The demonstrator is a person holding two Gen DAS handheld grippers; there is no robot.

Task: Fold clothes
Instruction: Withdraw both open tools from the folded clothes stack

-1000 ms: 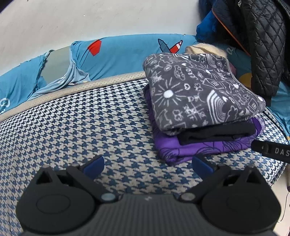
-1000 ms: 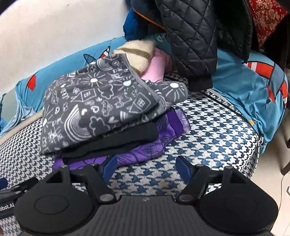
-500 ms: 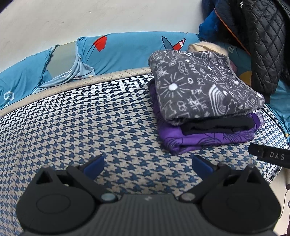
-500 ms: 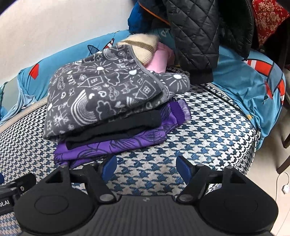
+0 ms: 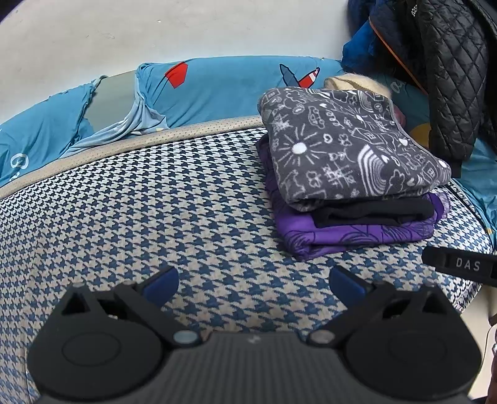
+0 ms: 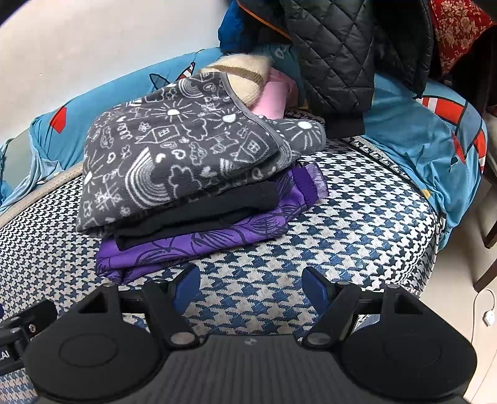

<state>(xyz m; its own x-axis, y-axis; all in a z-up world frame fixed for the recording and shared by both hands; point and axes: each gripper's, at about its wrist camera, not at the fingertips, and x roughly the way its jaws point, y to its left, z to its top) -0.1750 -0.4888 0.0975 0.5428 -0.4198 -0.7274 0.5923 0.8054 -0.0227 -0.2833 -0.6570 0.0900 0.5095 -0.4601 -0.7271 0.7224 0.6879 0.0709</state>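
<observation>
Both views have drifted slightly, the folded stack of grey doodle-print fleece (image 6: 183, 149), black garment (image 6: 202, 211) and purple patterned cloth (image 6: 198, 245) sitting farther off on the houndstooth cushion (image 5: 139, 202), so with my left gripper (image 5: 251, 281) and right gripper (image 6: 250, 287) spread wide and empty, I judge a careless reach could topple it.

This is a home, likely a bedroom or living room. A houndstooth cushion (image 5: 155, 217) bears a stack of folded clothes (image 6: 192, 174), a blue printed sheet (image 5: 223, 84) lies along a plain wall (image 5: 155, 28), and a quilted black jacket (image 6: 335, 52) hangs nearby.
</observation>
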